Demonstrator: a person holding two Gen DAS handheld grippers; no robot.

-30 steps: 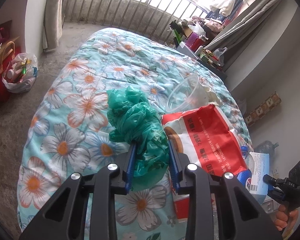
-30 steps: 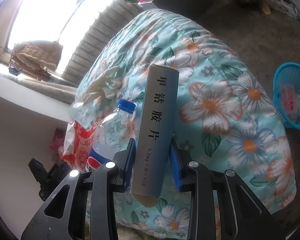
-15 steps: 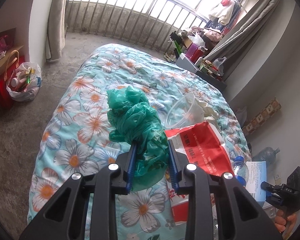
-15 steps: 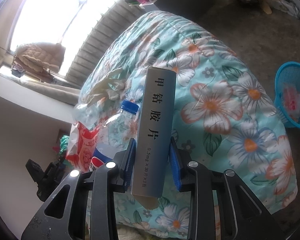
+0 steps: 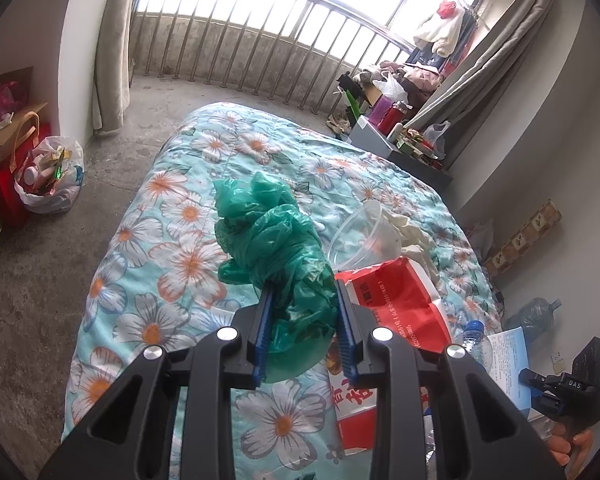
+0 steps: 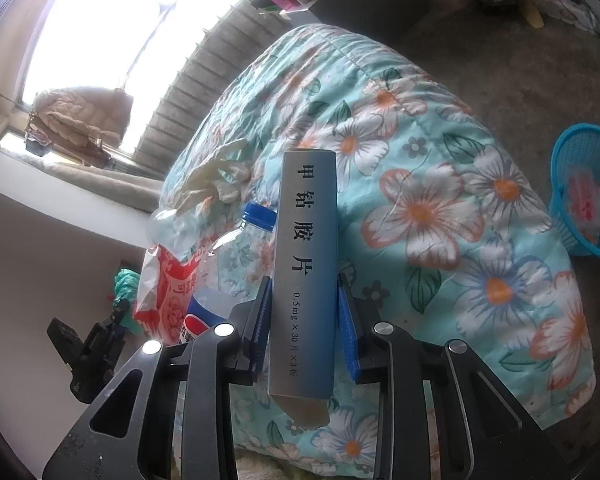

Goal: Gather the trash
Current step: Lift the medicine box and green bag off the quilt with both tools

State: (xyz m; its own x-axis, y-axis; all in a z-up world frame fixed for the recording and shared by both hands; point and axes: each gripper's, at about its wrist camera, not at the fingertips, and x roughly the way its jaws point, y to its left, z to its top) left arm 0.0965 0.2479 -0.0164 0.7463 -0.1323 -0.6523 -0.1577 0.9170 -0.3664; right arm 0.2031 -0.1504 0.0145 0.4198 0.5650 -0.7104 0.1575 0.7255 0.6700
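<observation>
A crumpled green plastic bag (image 5: pixel 276 248) is pinched between the blue pads of my left gripper (image 5: pixel 303 298), lifted above the floral bed cover (image 5: pixel 172 240). My right gripper (image 6: pixel 304 284) is shut on a long grey medicine box (image 6: pixel 306 264), held upright over the bed's near edge. On the bed lie a red and white packet (image 5: pixel 396 304), a clear plastic cup (image 5: pixel 356 236), white crumpled gloves (image 5: pixel 408 228) and a blue-capped plastic bottle (image 6: pixel 236 248). The right gripper's body and a person's fingers show at the lower right of the left wrist view.
A blue mesh waste basket (image 6: pixel 588 188) with pink and white litter stands on the floor right of the bed. A white bag of rubbish (image 5: pixel 48 176) and paper bags sit by the left wall. A cluttered low table (image 5: pixel 400 140) stands near the barred window.
My left gripper has risen with the green bag, so more of the bed and floor shows below it. The right gripper and its box have stayed put.
</observation>
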